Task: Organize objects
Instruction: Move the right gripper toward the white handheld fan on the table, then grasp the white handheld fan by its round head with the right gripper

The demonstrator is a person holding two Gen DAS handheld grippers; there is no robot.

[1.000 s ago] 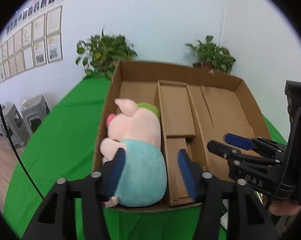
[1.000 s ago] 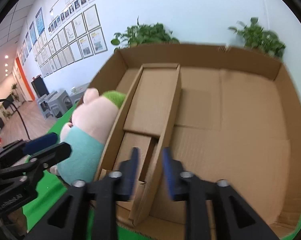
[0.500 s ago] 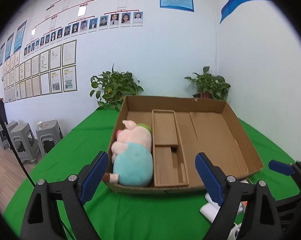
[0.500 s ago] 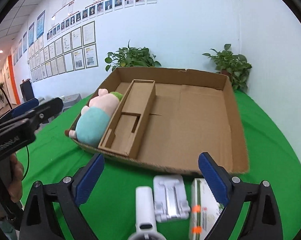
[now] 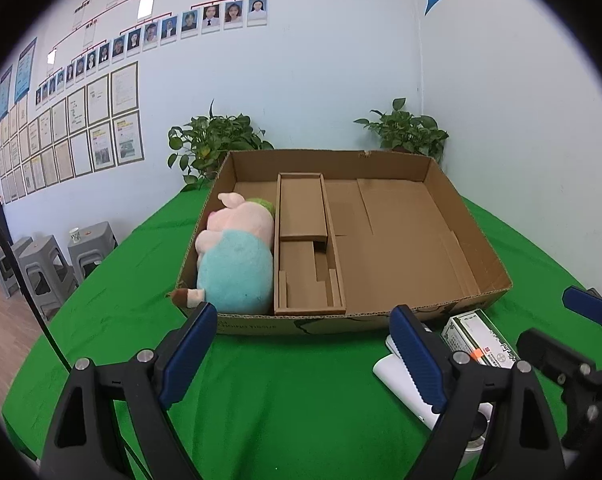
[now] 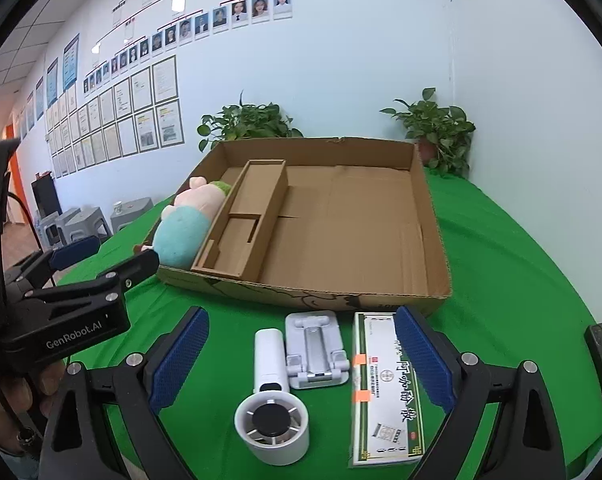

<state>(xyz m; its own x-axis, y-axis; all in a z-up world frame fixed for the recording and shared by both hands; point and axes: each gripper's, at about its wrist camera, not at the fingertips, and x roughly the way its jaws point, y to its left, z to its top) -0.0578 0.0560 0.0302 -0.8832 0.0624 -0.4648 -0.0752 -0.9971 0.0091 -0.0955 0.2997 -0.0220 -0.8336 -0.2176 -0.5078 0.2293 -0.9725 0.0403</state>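
A plush pig [image 5: 237, 256] in a teal shirt lies in the left compartment of the cardboard box [image 5: 481, 240], beside an inner cardboard divider tray [image 5: 305, 248]. My left gripper [image 5: 301, 316] hangs open in front of the box, with nothing between its fingers. On the green cloth before the box lie a white handheld fan [image 6: 271, 400], a grey phone stand [image 6: 315, 348] and a green-and-white medicine box [image 6: 385, 384]. My right gripper [image 6: 301, 320] hovers above these three; its jaws are closing but stand wide and press on nothing. The left gripper [image 6: 101, 256] also shows there, at the left.
Two potted plants [image 5: 217, 140] [image 5: 405, 128] stand behind the box against the wall. Grey stools [image 5: 45, 264] sit off the table's left edge. A small black object [image 6: 601, 360] lies at the right on the green cloth [image 5: 301, 380]. A hand [image 6: 25, 392] holds the left gripper.
Both grippers have pulled back out of the box and opened wide. The left one let go of the plush pig; the right one left the divider. The fan, stand and medicine box came into view.
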